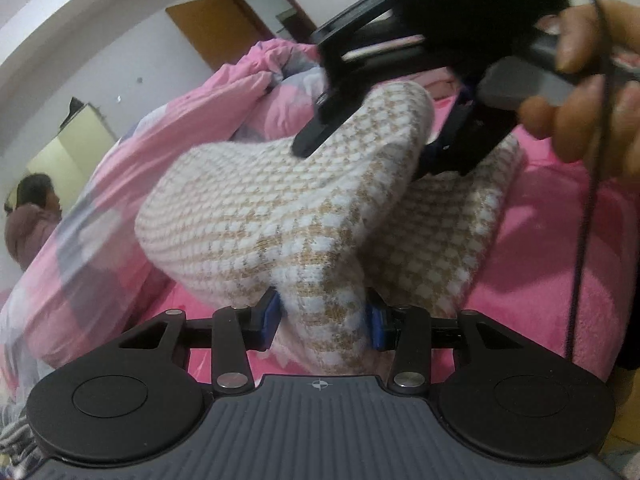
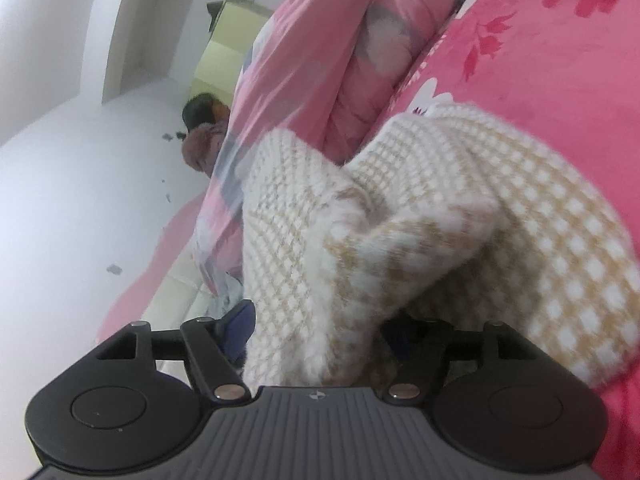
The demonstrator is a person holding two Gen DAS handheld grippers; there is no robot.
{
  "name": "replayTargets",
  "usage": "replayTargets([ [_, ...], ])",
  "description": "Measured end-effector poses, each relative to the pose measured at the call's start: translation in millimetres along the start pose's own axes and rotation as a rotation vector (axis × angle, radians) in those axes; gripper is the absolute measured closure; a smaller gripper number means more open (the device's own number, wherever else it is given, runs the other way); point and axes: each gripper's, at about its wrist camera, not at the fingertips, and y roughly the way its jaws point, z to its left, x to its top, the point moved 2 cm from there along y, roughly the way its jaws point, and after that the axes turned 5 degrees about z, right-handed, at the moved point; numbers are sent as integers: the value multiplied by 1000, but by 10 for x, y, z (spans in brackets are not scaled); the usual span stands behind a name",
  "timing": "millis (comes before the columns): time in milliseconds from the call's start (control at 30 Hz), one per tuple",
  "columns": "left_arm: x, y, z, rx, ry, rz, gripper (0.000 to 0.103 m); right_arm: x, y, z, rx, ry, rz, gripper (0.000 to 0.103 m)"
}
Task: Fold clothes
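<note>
At far left in the left wrist view, a person (image 1: pixel 30 220) with dark hair beside a pale yellow cupboard (image 1: pixel 68 152), under a white wall. Next, a pink quilt (image 1: pixel 132 168) with grey and white flowers, bunched along the bed. In the middle, a knitted garment (image 1: pixel 280 200) in white and beige check, lifted off the pink bed sheet (image 1: pixel 552 248) and hanging in a thick fold. At the bottom centre, the left gripper (image 1: pixel 322 322), its blue-padded fingers (image 1: pixel 270 320) pinching a bunched part of the garment between them. Further right and higher, the right gripper (image 1: pixel 360 132), black, reaching into the upper fold of the same garment, with one finger lying on the knit and the other below the cloth. At the right edge, the person's right hand (image 1: pixel 592 80) around the handle, with a black cable (image 1: pixel 588 216) hanging down. In the right wrist view, again the same person (image 2: pixel 204 132) at left, then the quilt (image 2: pixel 304 80), then the garment (image 2: pixel 400 220) draped over the right gripper (image 2: pixel 316 332); fingers (image 2: pixel 240 328) closed upon a thick bundle of knit, the right-hand one mostly hidden under the cloth. At far right, the sheet (image 2: pixel 540 40) with red flower print.
</note>
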Motion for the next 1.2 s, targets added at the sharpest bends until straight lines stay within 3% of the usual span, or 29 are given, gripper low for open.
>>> replayTargets([
  [133,-33,12,-60,-5,64,-40,61,53,204,24,-14,-27,17,36],
  [200,-38,25,-70,-17,94,-55,61,54,272,65,-30,-64,7,66],
  [300,-26,27,-84,-52,144,-85,61,-1,161,269,-72,-181,-61,87],
  [400,-34,33,-150,-87,223,-113,61,-128,-68,485,-152,-346,-144,89],
  [467,-50,54,-206,-107,269,-116,63,-220,-184,470,-209,-391,-168,90],
  [600,-32,74,-177,-148,293,-109,65,-239,-216,-62,-180,-156,-139,90],
  [700,16,-23,-11,-225,282,-81,57,-235,-240,-276,-112,-42,-135,91],
  [800,63,-212,252,-341,182,-55,55,-198,-202,-255,-88,-49,-120,90],
  [867,86,-291,441,-369,73,-41,52,-168,-173,-247,-66,-47,-111,90],
  [1067,103,-214,909,-309,-228,-17,48,-75,-63,-195,-34,-38,-92,90],
  [1200,-39,-226,1186,-292,-512,-9,47,-22,6,131,-99,-189,-81,90],
])
